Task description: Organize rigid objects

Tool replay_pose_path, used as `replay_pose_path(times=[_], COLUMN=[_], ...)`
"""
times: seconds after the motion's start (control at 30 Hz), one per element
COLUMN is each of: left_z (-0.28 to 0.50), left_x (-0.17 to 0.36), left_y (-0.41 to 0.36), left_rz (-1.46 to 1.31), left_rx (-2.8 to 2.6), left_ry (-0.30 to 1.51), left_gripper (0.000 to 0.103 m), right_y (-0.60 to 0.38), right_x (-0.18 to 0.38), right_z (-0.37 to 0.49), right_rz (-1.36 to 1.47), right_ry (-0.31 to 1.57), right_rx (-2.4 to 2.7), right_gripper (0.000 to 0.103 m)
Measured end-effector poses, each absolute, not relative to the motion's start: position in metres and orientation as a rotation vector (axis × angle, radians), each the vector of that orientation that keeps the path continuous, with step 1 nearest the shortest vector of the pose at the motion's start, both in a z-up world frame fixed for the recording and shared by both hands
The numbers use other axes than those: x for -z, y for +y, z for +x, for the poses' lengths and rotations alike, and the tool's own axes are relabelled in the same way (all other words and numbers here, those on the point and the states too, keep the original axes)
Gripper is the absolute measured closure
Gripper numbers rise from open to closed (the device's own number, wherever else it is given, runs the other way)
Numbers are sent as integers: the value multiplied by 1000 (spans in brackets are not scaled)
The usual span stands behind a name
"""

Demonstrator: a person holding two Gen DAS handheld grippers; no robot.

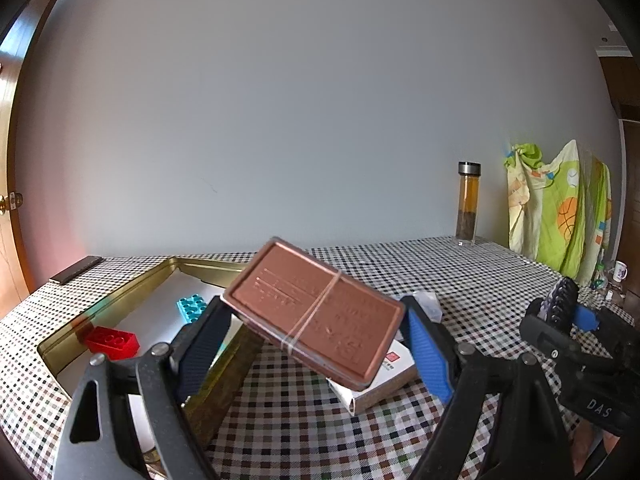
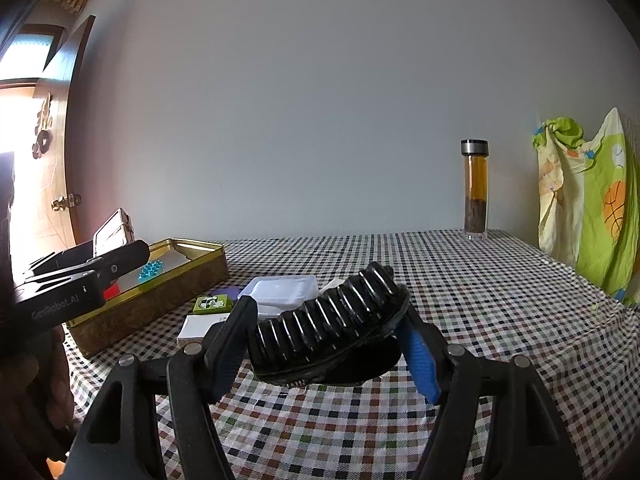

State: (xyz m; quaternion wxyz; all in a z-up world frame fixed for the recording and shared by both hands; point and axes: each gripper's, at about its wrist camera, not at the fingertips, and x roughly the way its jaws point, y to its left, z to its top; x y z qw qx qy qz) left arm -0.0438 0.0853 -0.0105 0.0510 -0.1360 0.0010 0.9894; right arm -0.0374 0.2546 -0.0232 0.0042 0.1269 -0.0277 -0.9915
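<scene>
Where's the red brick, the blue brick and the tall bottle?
red brick [image 1: 112, 342], left wrist view, studded top
blue brick [image 1: 193, 307], left wrist view, studded top
tall bottle [image 2: 475, 190], right wrist view, amber middle

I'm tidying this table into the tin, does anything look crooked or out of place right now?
The copper tin with a rubber band around it sits tilted in the left gripper, above the gold tray's edge. The right gripper grips a black ribbed object at a slant. Nothing looks spilled or broken.

Checked tablecloth-covered table [image 2: 500, 320], gold tin tray [image 2: 160, 304] at nine o'clock, white box [image 2: 196, 328], green card box [image 2: 212, 304] and clear plastic case [image 2: 280, 290] beside it, glass bottle [image 2: 475, 192] at one o'clock
</scene>
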Motion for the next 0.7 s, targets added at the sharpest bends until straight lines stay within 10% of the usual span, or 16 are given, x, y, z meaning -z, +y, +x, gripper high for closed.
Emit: replay_pose_path(times=[0.7], left_z=[-34], left_x=[-9], left_y=[19], left_rz=[-417], left_rx=[-3106], left_ry=[-79], left_gripper=[17], right_y=[225], right_x=[3], right_z=[-68], right_rz=[478], right_ry=[-82], right_rx=[2988], right_gripper=[32])
